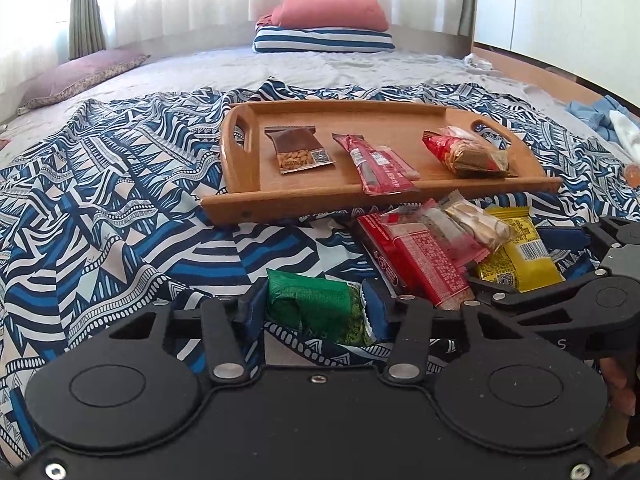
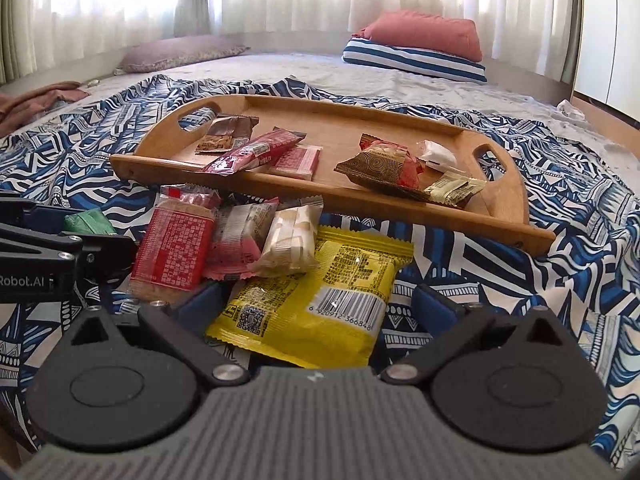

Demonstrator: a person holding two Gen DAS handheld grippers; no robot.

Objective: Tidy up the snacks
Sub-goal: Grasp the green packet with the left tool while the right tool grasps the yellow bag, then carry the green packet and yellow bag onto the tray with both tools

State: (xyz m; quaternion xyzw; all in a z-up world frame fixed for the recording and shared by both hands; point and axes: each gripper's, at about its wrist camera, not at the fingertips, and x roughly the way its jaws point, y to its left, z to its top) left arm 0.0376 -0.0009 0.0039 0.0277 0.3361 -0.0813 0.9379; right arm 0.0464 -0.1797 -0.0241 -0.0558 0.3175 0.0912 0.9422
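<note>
A wooden tray (image 1: 240, 204) (image 2: 480, 216) lies on the patterned cloth and holds several snack packets, among them a brown nut packet (image 1: 298, 150) and a red bar (image 1: 376, 168). A loose pile lies in front of it: a red packet (image 2: 174, 248), a pink one (image 2: 236, 246), a beige one (image 2: 290, 242) and a yellow packet (image 2: 316, 300) (image 1: 520, 248). My left gripper (image 1: 316, 308) is shut on a green packet (image 1: 316, 306), which also shows in the right wrist view (image 2: 86, 222). My right gripper (image 2: 316, 302) is open, its fingers on either side of the yellow packet.
A blue-and-white patterned cloth (image 1: 100, 200) covers the near part of the bed. Striped and red pillows (image 1: 324, 24) lie at the far end, a purple cushion (image 1: 80, 76) at the far left. Blue cloth (image 1: 596, 112) lies at the right edge.
</note>
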